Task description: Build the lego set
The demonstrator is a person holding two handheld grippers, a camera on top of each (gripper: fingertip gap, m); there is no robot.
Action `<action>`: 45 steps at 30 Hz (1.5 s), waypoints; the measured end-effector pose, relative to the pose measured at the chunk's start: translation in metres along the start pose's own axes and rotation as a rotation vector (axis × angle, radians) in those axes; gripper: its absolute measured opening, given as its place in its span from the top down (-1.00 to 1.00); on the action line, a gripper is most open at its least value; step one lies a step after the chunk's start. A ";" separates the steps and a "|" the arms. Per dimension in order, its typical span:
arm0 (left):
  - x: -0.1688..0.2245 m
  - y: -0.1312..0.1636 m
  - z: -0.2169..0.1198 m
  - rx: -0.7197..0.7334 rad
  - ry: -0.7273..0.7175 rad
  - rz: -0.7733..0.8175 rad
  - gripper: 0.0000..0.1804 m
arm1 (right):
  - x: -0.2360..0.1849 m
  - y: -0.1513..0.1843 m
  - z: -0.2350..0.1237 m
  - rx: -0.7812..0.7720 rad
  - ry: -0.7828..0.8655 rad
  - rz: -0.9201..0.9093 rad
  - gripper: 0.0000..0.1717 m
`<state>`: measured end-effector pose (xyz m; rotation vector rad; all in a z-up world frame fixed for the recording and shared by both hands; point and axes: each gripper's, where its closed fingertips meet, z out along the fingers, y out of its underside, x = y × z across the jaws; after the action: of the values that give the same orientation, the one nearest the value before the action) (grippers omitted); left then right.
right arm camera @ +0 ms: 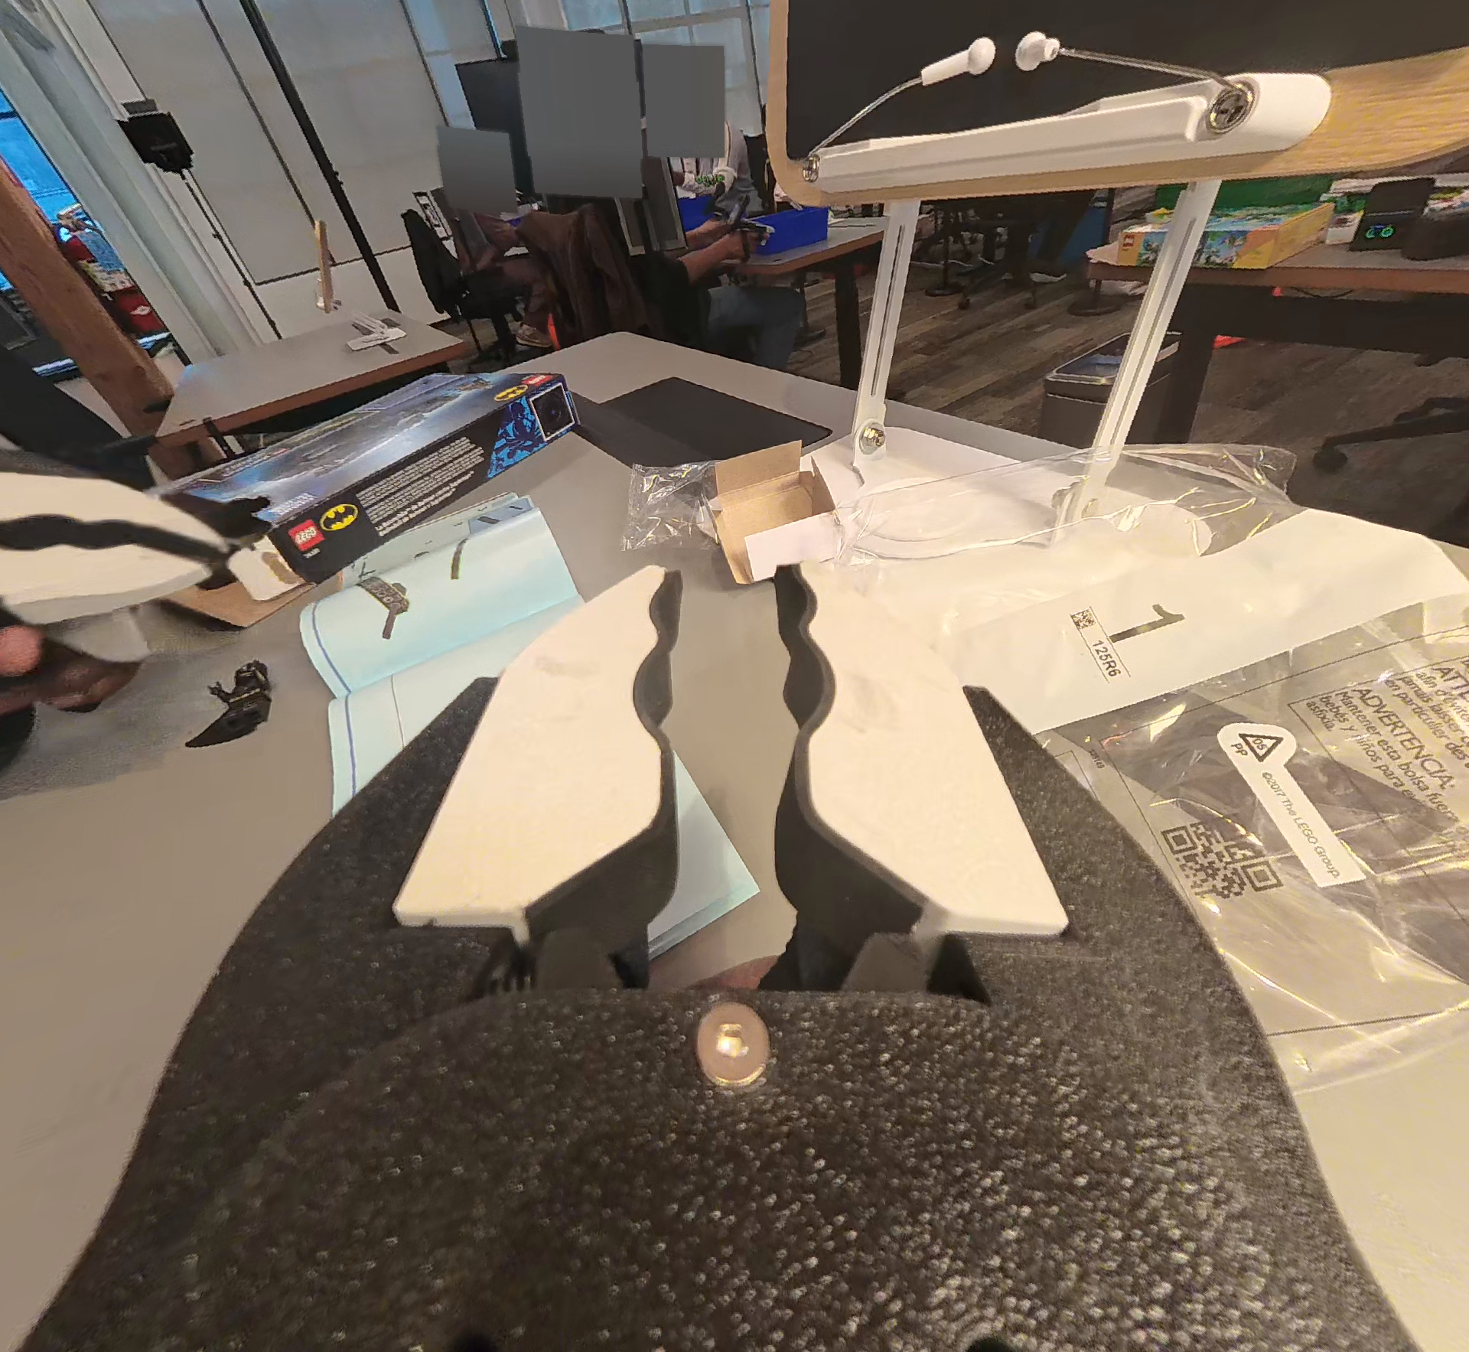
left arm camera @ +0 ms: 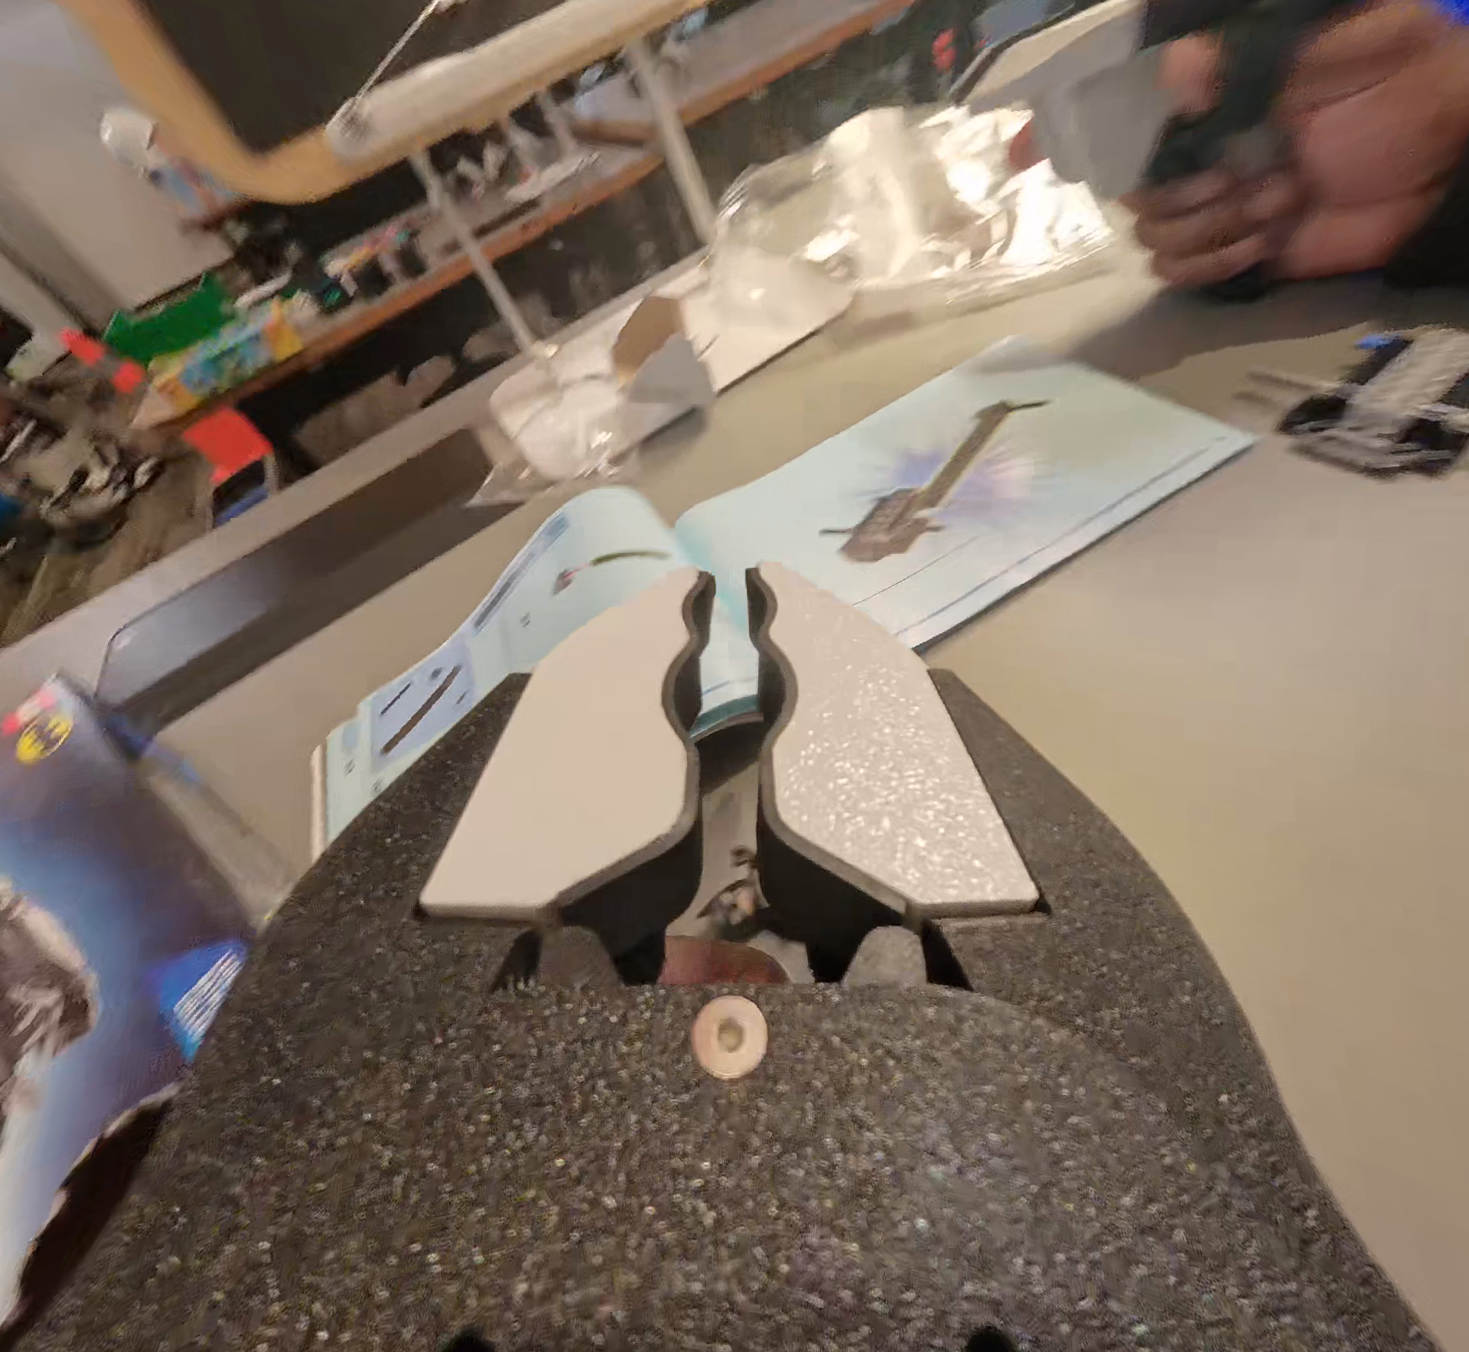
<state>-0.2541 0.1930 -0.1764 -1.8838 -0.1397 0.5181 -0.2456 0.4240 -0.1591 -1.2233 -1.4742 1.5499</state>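
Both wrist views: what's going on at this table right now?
A person works two handheld grippers over a grey table. The left gripper hovers above an open light-blue booklet, jaws narrowly apart, gripping nothing visible. The right gripper hangs open and empty near a small opened cardboard box and clear plastic bags. A dark printed box lies beyond.
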 end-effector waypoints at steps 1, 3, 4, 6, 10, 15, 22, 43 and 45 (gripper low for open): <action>0.011 -0.006 -0.001 0.025 0.035 0.013 0.92 | 0.000 0.000 0.000 -0.002 0.000 0.003 0.72; 0.033 -0.011 -0.003 0.040 0.109 0.025 0.94 | 0.001 0.000 0.001 -0.003 0.000 0.007 0.72; 0.041 -0.008 -0.002 0.009 0.128 0.014 0.97 | 0.001 0.000 0.001 -0.004 0.000 0.009 0.72; 0.056 0.000 -0.002 -0.067 0.184 -0.040 0.96 | 0.001 0.001 0.001 -0.007 -0.001 0.011 0.72; 0.085 0.000 -0.003 -0.083 0.298 -0.125 0.96 | 0.002 0.003 0.003 -0.021 -0.007 0.028 0.71; 0.096 -0.002 -0.002 -0.072 0.359 -0.138 0.93 | 0.003 0.004 0.005 -0.034 -0.011 0.040 0.71; 0.097 0.000 -0.002 -0.088 0.393 -0.177 0.92 | 0.002 0.006 0.008 -0.049 -0.018 0.043 0.71; 0.112 0.021 -0.001 -0.243 0.445 -0.135 0.89 | 0.003 0.004 0.006 -0.036 -0.010 0.037 0.71; 0.111 0.022 0.000 -0.248 0.445 -0.139 0.89 | 0.003 0.004 0.006 -0.036 -0.011 0.038 0.71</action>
<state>-0.1573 0.2228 -0.2279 -2.1657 -0.0400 -0.0230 -0.2515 0.4237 -0.1643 -1.2727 -1.4995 1.5638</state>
